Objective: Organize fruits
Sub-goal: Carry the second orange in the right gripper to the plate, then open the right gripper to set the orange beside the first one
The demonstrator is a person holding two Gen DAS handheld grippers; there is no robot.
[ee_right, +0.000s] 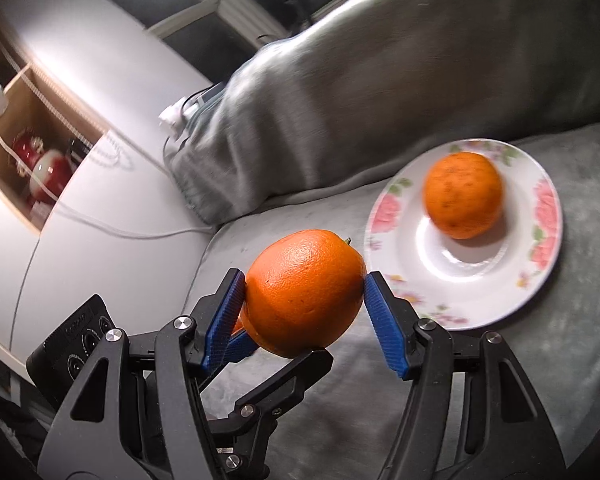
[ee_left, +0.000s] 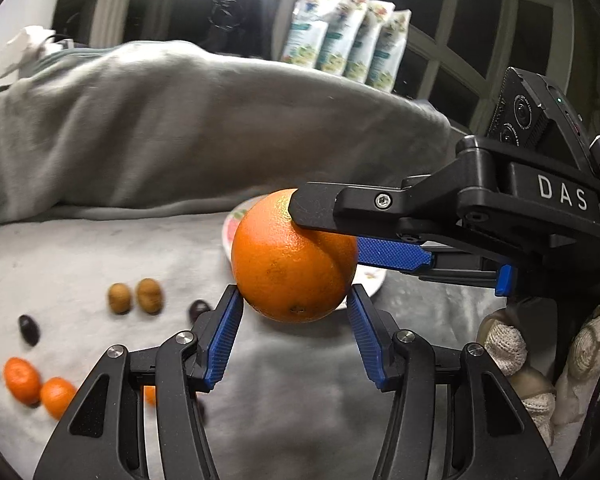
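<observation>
My left gripper [ee_left: 294, 294] is shut on a large orange [ee_left: 284, 264], held at the tips of its blue pads above the grey blanket. Right behind it, my right gripper [ee_left: 326, 228] reaches in from the right, shut on a second orange [ee_left: 342, 250] that is mostly hidden. In the right wrist view, that second orange [ee_right: 304, 292] sits between the right gripper's [ee_right: 304, 278] pads. A left gripper finger [ee_right: 296, 368] crosses beneath it. A flowered white plate [ee_right: 496, 288] lies to the right with another orange [ee_right: 464, 196] on it.
Small fruits lie on the blanket at left: two brown ones [ee_left: 134, 297], dark ones [ee_left: 29, 330] and small mandarins [ee_left: 22, 378]. A bunched grey blanket [ee_left: 180, 128] rises behind. Packets [ee_left: 352, 40] stand at the back. A white shelf unit [ee_right: 100, 80] with cables is at left.
</observation>
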